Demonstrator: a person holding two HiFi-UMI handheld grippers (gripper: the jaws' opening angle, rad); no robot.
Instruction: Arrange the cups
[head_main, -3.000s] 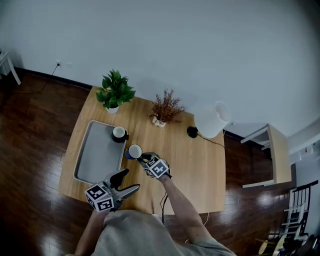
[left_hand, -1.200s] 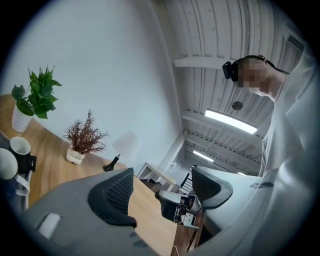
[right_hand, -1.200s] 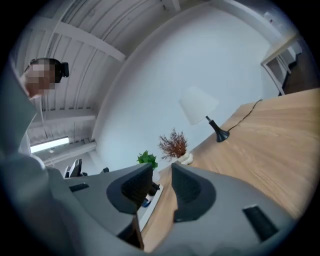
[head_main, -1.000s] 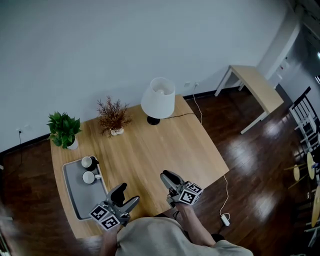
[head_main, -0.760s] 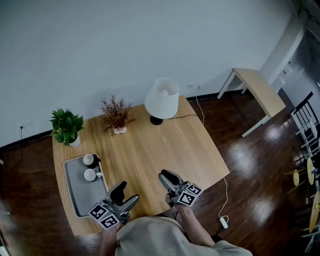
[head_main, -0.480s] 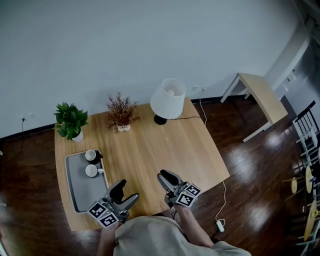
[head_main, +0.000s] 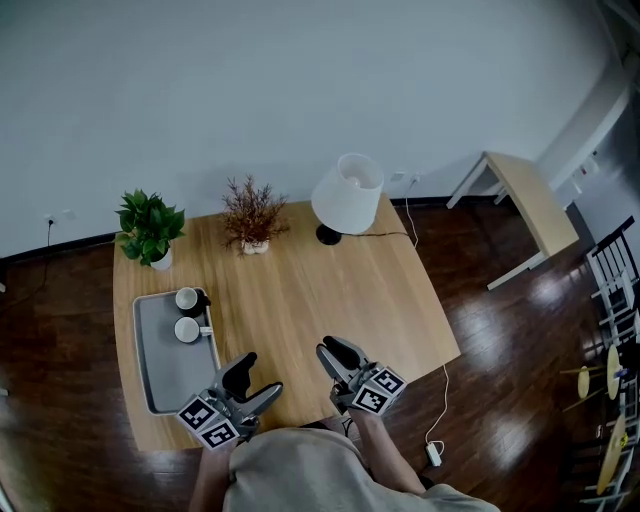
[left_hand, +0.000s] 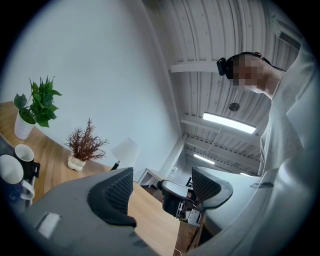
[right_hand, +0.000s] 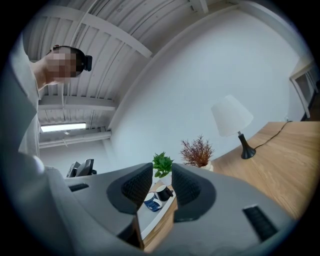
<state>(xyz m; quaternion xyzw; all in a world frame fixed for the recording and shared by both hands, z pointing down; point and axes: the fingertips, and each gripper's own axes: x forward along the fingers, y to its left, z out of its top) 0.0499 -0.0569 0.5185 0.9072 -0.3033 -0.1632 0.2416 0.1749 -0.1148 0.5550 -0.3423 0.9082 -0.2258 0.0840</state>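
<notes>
In the head view, both hands are hanging low at the near edge of the table (head_main: 330, 270), close to the body. The left gripper (head_main: 258, 376) and right gripper (head_main: 336, 354) are pointing across it. The black cup (head_main: 188, 298) and blue cup (head_main: 187, 329) are sitting side by side at the far end of the grey tray (head_main: 165, 375).

In the left gripper view, the gripper is tipping slightly upward, its jaws gaping wide and empty.

In the right gripper view, the gripper is lying about level, its jaws standing narrowly apart and gripping nothing. The cups are showing far off through the gap.
</notes>
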